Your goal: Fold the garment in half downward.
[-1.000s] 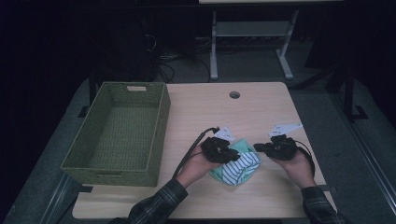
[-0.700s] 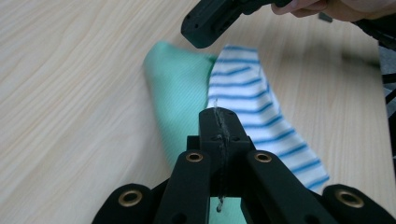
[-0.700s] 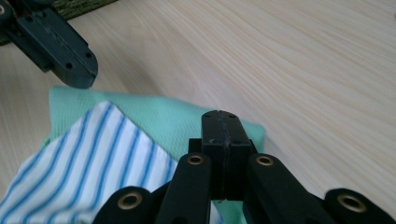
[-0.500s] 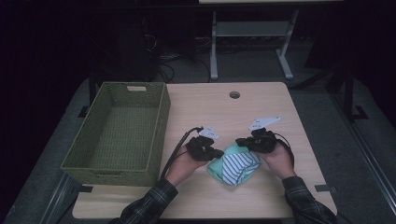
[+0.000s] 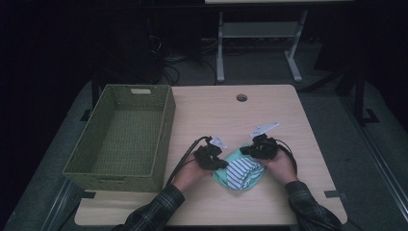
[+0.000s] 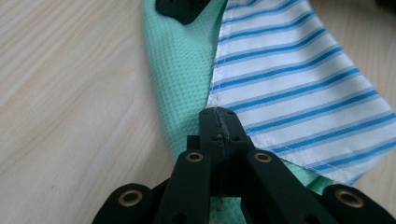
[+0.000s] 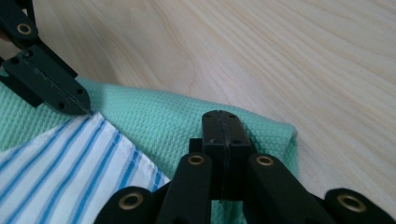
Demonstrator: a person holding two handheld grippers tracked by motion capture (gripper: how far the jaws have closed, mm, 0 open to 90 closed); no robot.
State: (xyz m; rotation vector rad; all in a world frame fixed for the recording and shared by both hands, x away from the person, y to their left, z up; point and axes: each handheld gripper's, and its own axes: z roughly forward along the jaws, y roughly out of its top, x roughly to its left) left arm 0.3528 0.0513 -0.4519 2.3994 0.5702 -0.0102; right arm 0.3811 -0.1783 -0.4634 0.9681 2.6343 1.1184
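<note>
A mint-green waffle cloth (image 5: 222, 174) with a blue-and-white striped side (image 5: 243, 172) lies bunched on the wooden table (image 5: 226, 118) near the front. My left gripper (image 5: 215, 161) is at its left edge, jaws shut on the seam where the green cloth (image 6: 180, 70) meets the striped fabric (image 6: 299, 84). My right gripper (image 5: 250, 150) is at the cloth's far right edge, jaws shut on the green cloth (image 7: 177, 121). The left gripper (image 7: 70, 100) shows in the right gripper view, pinching beside the striped fabric (image 7: 60, 168).
A green woven basket (image 5: 122, 134) stands empty on the table's left side. A round cable hole (image 5: 241, 97) sits near the far edge. A desk frame (image 5: 257, 41) and cables lie on the dark floor beyond.
Both hands and the cloth have shifted left across the table. The grippers have come closer together on the cloth.
</note>
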